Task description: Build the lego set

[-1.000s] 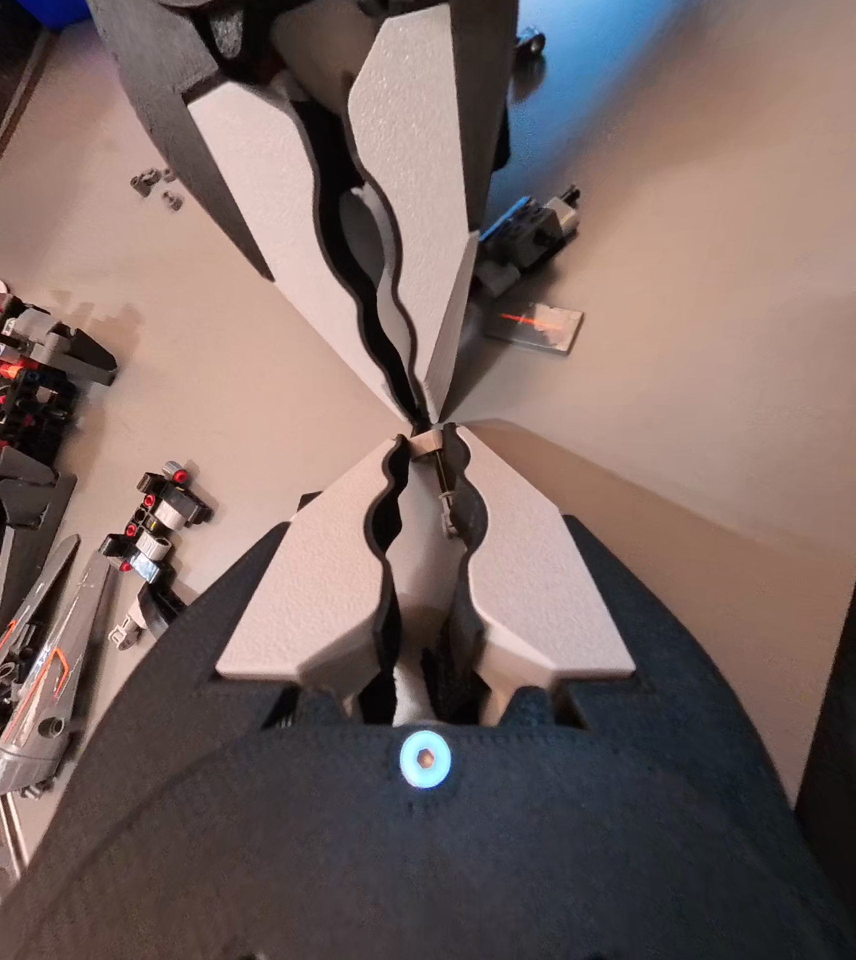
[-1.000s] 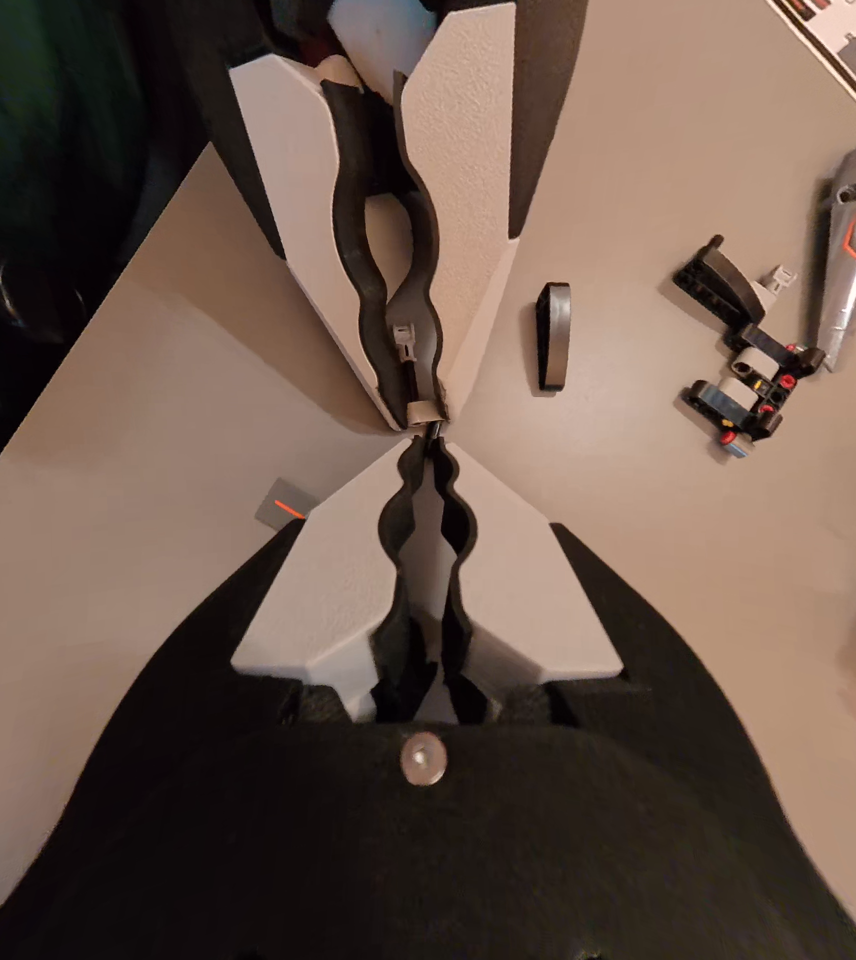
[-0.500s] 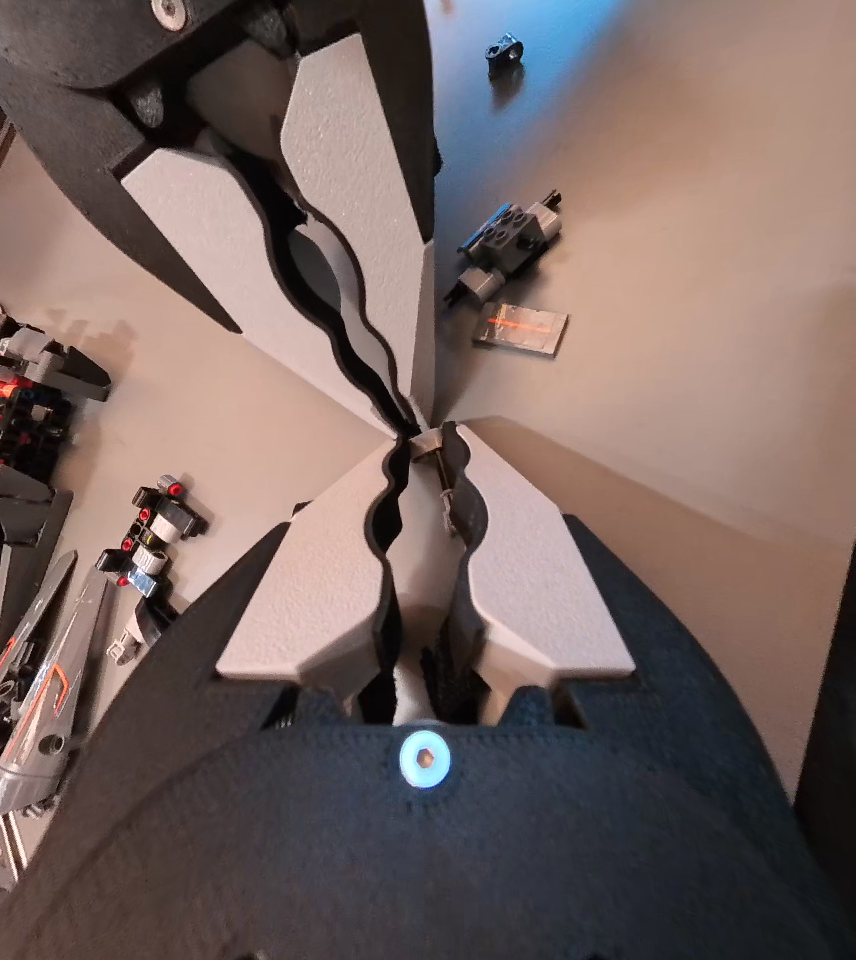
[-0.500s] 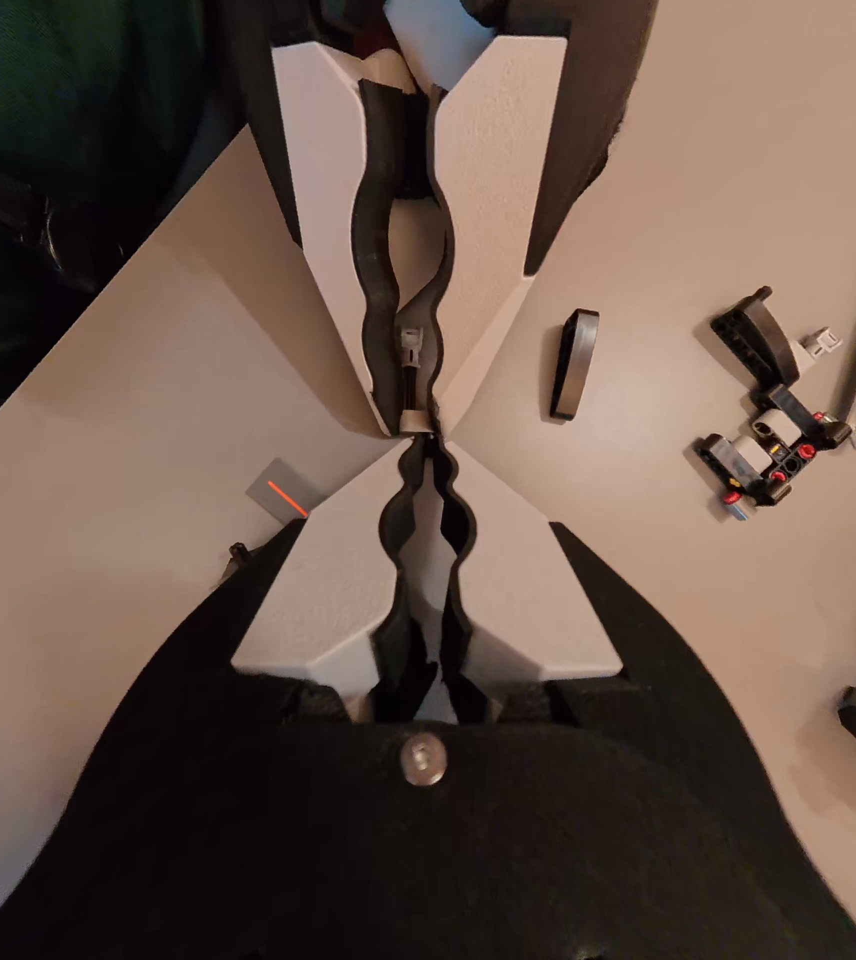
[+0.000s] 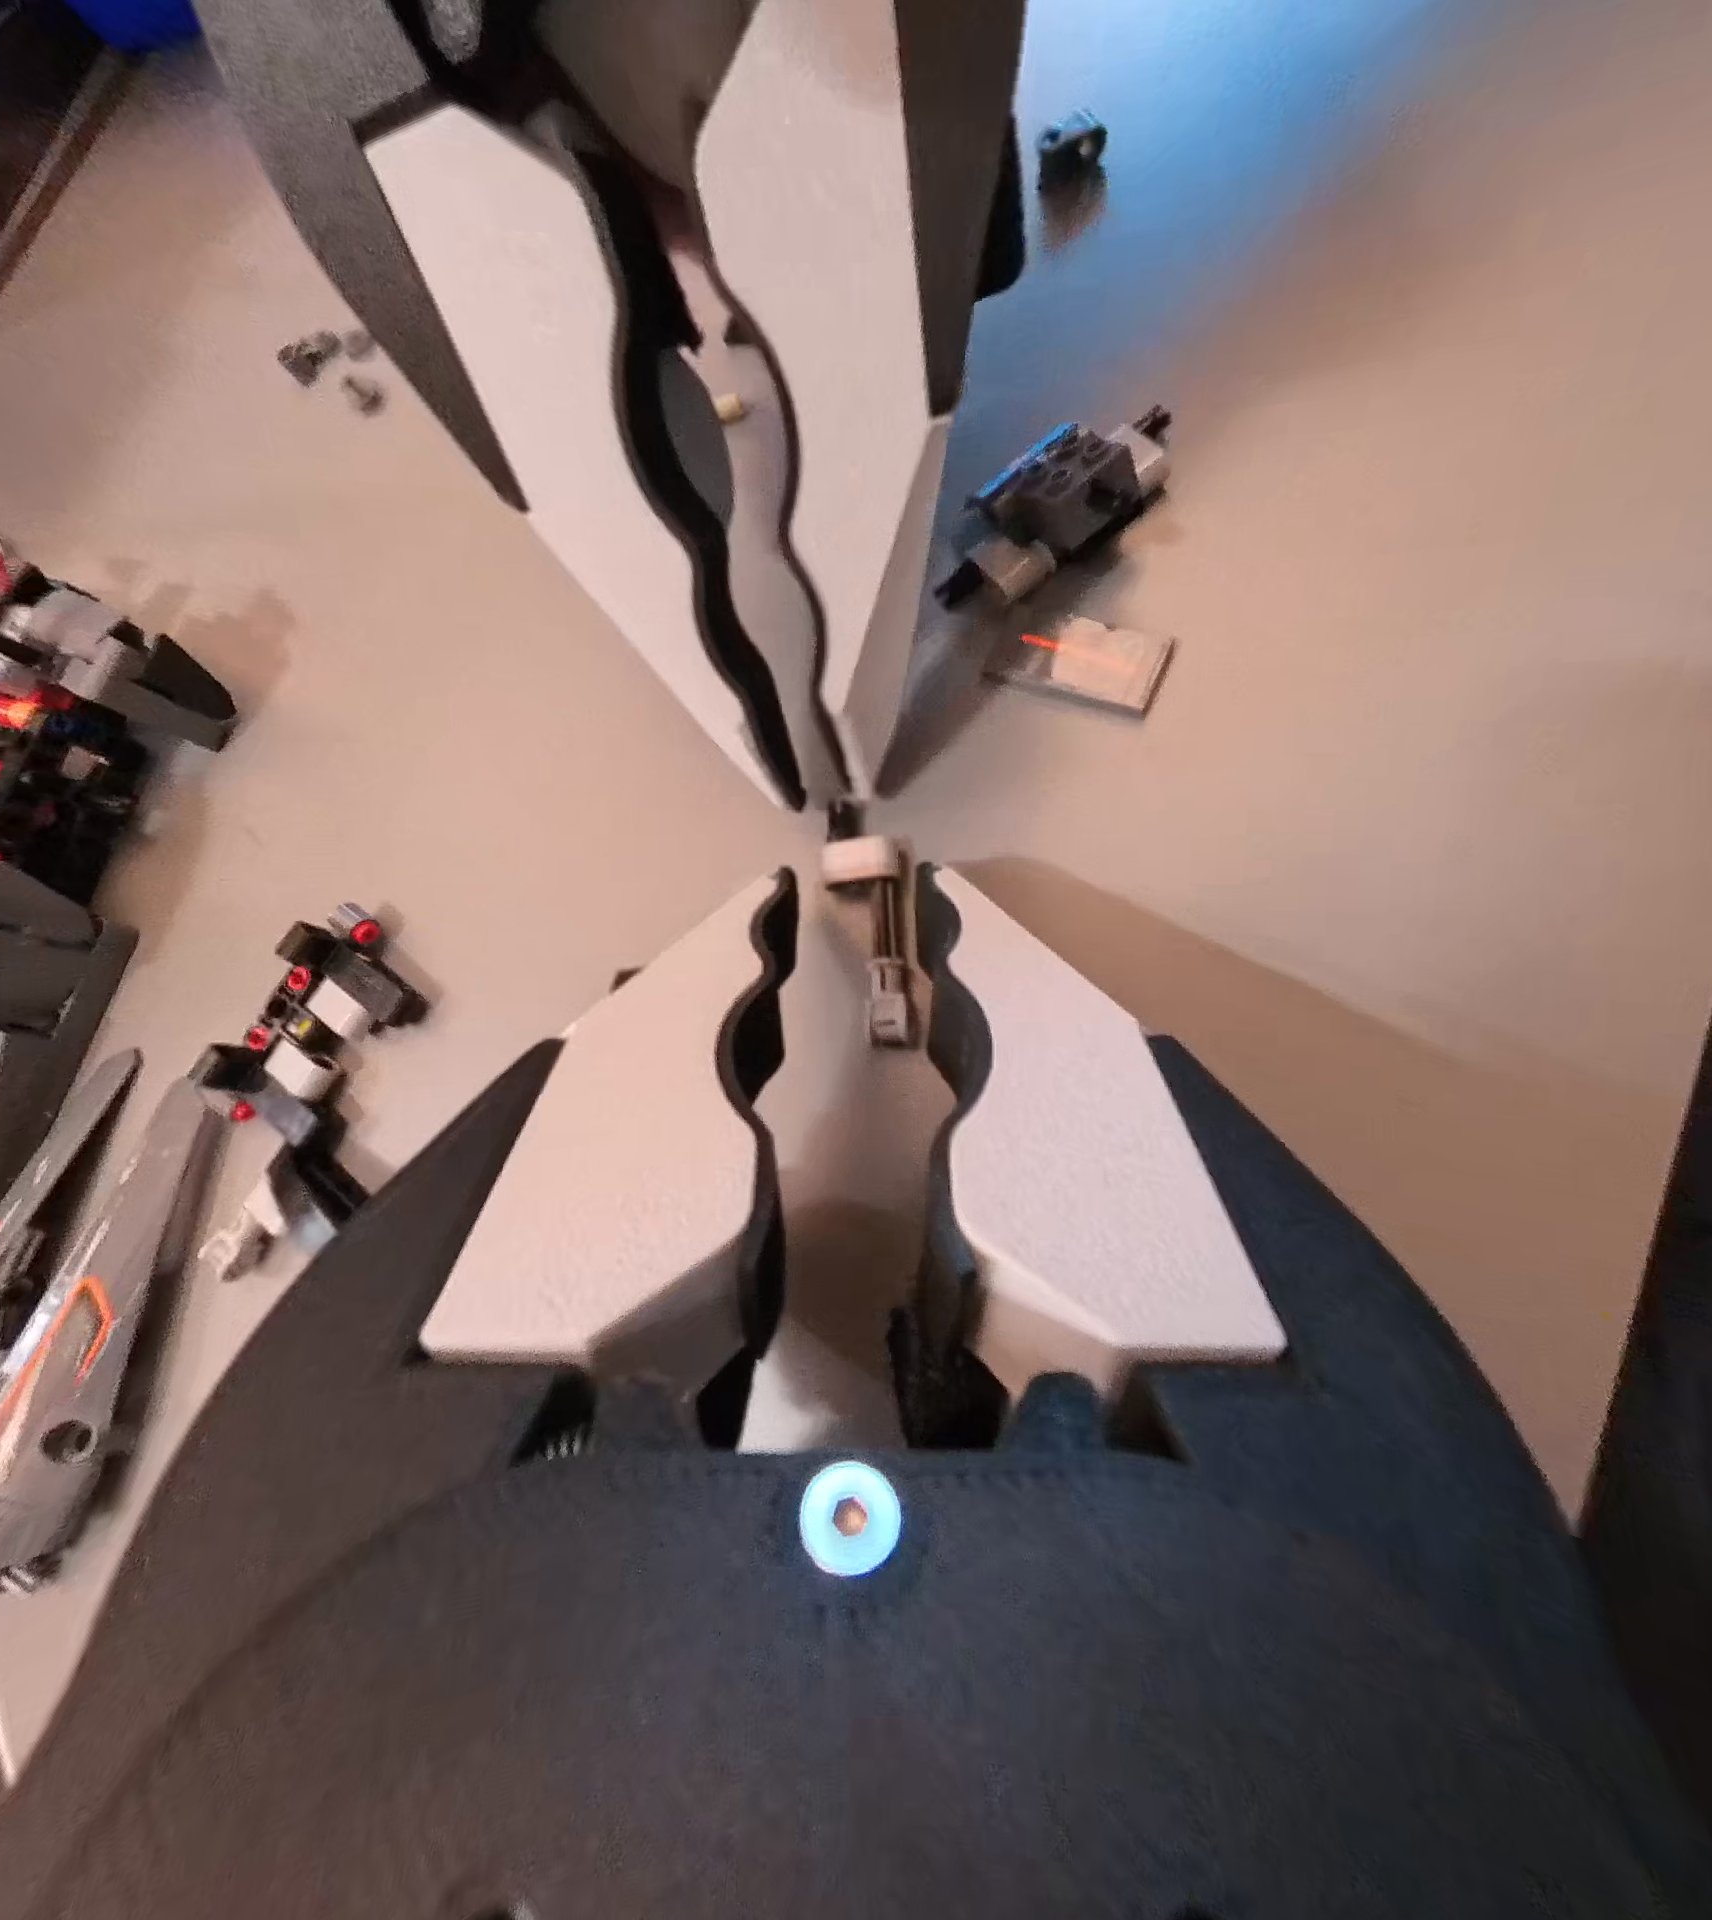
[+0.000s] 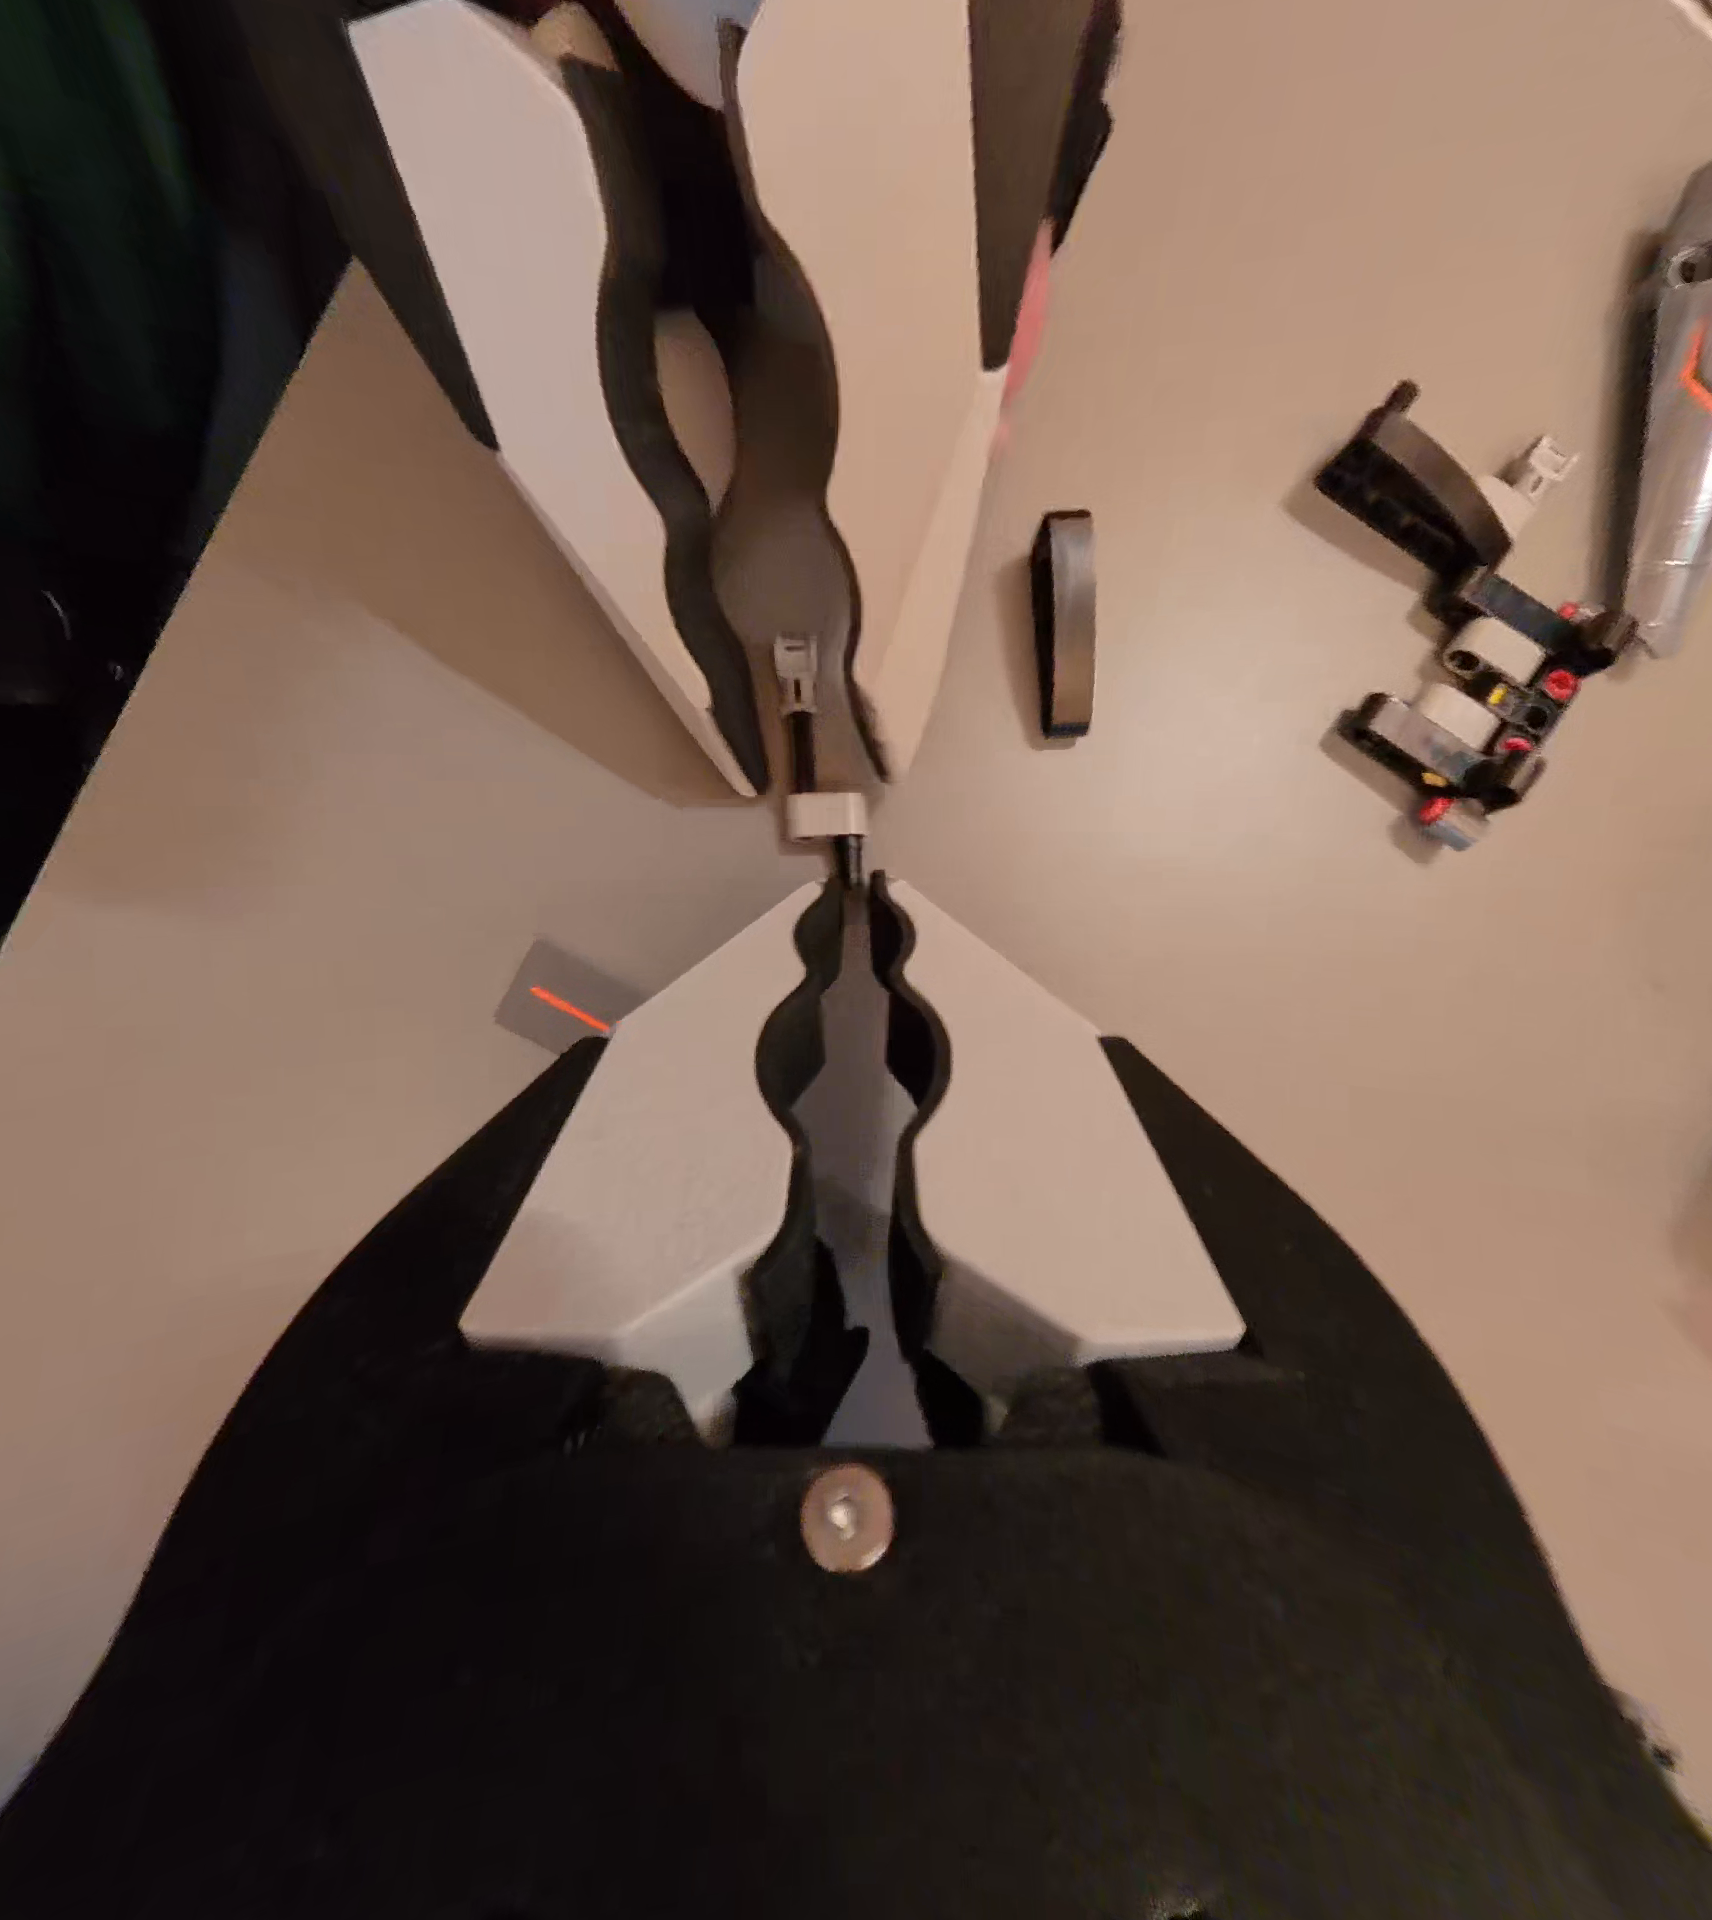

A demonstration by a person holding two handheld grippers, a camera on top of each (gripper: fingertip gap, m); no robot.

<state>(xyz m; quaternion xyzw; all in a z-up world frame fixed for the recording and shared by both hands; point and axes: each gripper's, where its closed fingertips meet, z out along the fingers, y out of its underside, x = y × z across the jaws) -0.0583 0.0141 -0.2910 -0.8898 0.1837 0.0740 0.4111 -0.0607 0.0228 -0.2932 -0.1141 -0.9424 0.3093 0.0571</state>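
A thin black axle (image 6: pixel 802 732) carries a light grey bush (image 6: pixel 826 816) and a grey connector end (image 6: pixel 796 665). My right gripper (image 6: pixel 857 883) is shut on the axle's black tip, just past the bush. My left gripper (image 5: pixel 857 878) faces it tip to tip with its jaws parted. The axle (image 5: pixel 885 930) lies between them, close to the right finger, with the bush (image 5: pixel 862 862) at the tips. In the left wrist view the right gripper (image 5: pixel 831 795) comes down from the top. In the right wrist view the left gripper (image 6: pixel 816 774) stands open around the axle.
On the beige table (image 5: pixel 1351 520) lie a black-grey sub-assembly (image 5: pixel 1060 499), a grey tile with an orange line (image 5: pixel 1080 665), a red-pinned sub-assembly (image 5: pixel 322 1008), silver panels (image 5: pixel 31 1351) and the partly built model (image 5: pixel 10 707). A black curved piece (image 6: pixel 1065 623) lies right of the grippers. The table edge runs close on one side. The tips of both grippers are at nearly the same place. My right tips are roughly 20 cm from the partly built model (image 5: pixel 10 707).
My left gripper has opened off the axle. The right gripper stays shut on the axle's tip, and the bush now shows clear of both sets of tips.
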